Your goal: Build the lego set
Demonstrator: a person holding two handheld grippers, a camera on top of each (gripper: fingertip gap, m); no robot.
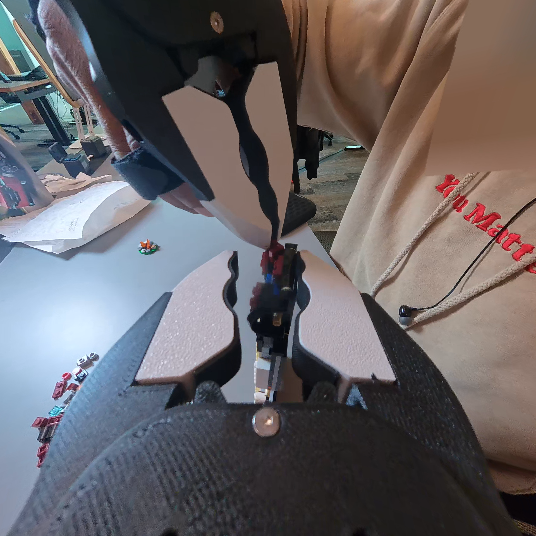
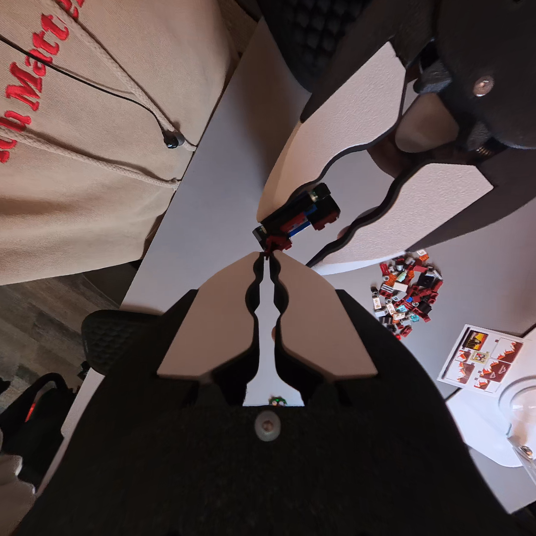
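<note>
Pinching a tiny dark red brick piece [image 2: 268, 250] right at its fingertips, the right gripper [image 2: 266, 255] has its jaws nearly closed on it, and that piece sits on the end of a small black, red and blue brick build [image 2: 301, 216]. The left gripper [image 1: 268, 261] stands partly open with the build between its fingers; it leans against one finger [image 1: 311, 269], but I can't tell if the other touches. All this hangs just over the grey table [image 1: 87, 290]. A pile of loose bricks [image 2: 406, 293] and a sticker sheet [image 2: 481, 359] lie nearby.
</note>
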